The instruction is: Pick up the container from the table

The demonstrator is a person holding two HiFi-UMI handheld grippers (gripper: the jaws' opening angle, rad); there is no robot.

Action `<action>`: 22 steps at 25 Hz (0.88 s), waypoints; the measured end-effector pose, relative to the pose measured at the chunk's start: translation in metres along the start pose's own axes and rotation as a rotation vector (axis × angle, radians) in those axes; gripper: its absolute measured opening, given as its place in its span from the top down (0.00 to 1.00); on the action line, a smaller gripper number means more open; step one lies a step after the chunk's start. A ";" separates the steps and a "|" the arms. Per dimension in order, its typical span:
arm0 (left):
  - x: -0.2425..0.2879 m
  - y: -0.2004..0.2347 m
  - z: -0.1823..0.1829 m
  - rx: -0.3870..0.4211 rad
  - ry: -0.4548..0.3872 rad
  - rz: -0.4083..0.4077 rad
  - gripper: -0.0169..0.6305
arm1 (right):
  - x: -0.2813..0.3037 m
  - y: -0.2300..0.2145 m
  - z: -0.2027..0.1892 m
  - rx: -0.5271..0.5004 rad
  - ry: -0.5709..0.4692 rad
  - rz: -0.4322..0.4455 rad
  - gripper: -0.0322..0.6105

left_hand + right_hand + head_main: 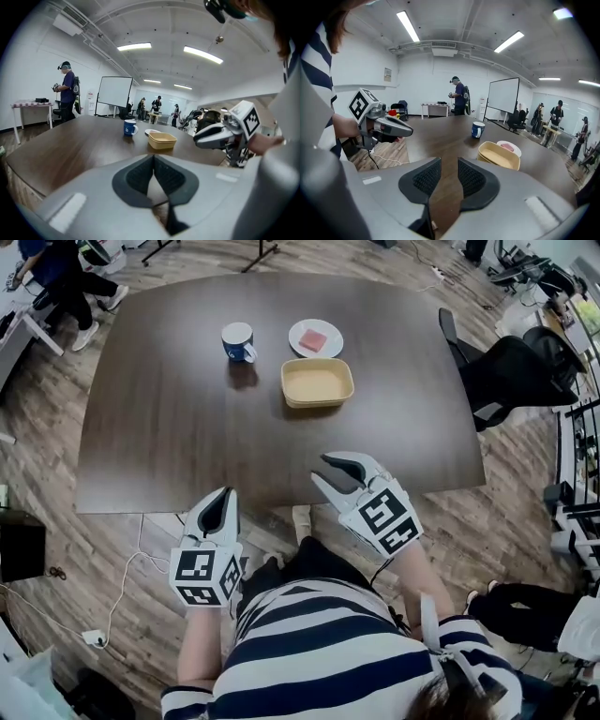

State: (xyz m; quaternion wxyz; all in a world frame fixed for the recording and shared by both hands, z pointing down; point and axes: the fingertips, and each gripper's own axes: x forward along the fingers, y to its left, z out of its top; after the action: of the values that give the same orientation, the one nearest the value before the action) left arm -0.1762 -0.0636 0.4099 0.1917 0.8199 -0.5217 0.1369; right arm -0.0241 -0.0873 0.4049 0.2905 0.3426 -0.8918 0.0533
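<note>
Approach is the step that seems to be in hand, since neither tool is touching anything. At the left, the left gripper [225, 495] is hanging just off the near edge of the dark table [169, 427], over the floor. Its jaws are pressed together with nothing between them, so it is probably being kept back as a spare hand rather than readied for a grasp. Further in, on the far half of the table, a blue mug [238, 341] is standing upright, well apart from both grippers. Just to its right the container [317, 382], a shallow tan tub with rounded corners, is sitting flat with its open mouth facing up. It is lying just on the near side of a white plate [334, 334] that is carrying a pink piece [313, 339]; whether the two rims are touching cannot be told. The tub's long axis is running left to right, parallel with the table's near edge, so one long wall is facing the person. At the right, the right gripper [320, 468] is hovering over that near edge, roughly in line with the container and well apart from it. Its jaws are spread wide and empty and are pointing toward the far side and slightly down, likely so they can straddle the facing wall.
</note>
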 end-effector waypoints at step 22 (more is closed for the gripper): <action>0.167 0.015 0.045 -0.025 0.094 0.061 0.97 | 0.112 -0.162 -0.013 -0.175 0.128 0.124 0.77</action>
State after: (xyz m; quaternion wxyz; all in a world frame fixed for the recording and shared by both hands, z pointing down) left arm -0.1187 -0.2240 0.4434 0.2219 0.7940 -0.5385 0.1742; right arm 0.0192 -0.2716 0.4605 0.3717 0.2561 -0.8922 0.0151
